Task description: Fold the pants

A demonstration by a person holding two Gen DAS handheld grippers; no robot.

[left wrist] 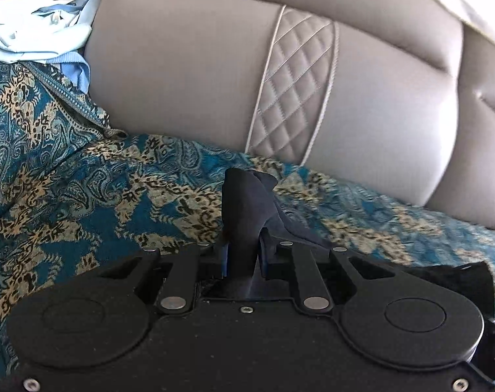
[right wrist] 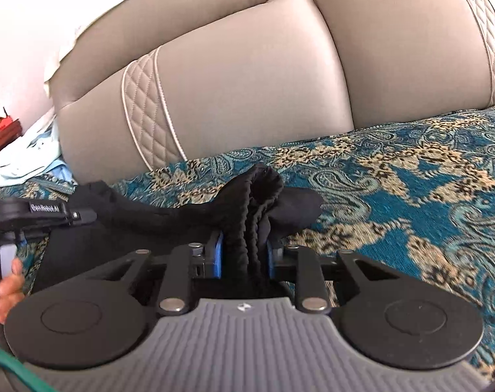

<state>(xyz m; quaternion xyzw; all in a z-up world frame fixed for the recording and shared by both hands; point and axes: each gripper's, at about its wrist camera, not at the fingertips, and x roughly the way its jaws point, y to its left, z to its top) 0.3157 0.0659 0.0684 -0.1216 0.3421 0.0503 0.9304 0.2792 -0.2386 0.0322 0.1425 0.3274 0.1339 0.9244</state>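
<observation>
The pants are black cloth. In the left wrist view my left gripper (left wrist: pixel 244 254) is shut on a smooth fold of the pants (left wrist: pixel 247 205), which stands up between its blue pads above the bedspread. In the right wrist view my right gripper (right wrist: pixel 244 254) is shut on a ribbed, bunched edge of the pants (right wrist: pixel 254 202). The cloth stretches left from there toward the left gripper's body (right wrist: pixel 35 215), held by a hand at the left edge. The rest of the pants is hidden under the grippers.
A teal and gold paisley bedspread (left wrist: pixel 84 189) covers the surface, also in the right wrist view (right wrist: pixel 394 179). A grey padded headboard (left wrist: pixel 198 75) rises close behind. Light blue clothes (left wrist: pixel 35 32) lie piled at the far left.
</observation>
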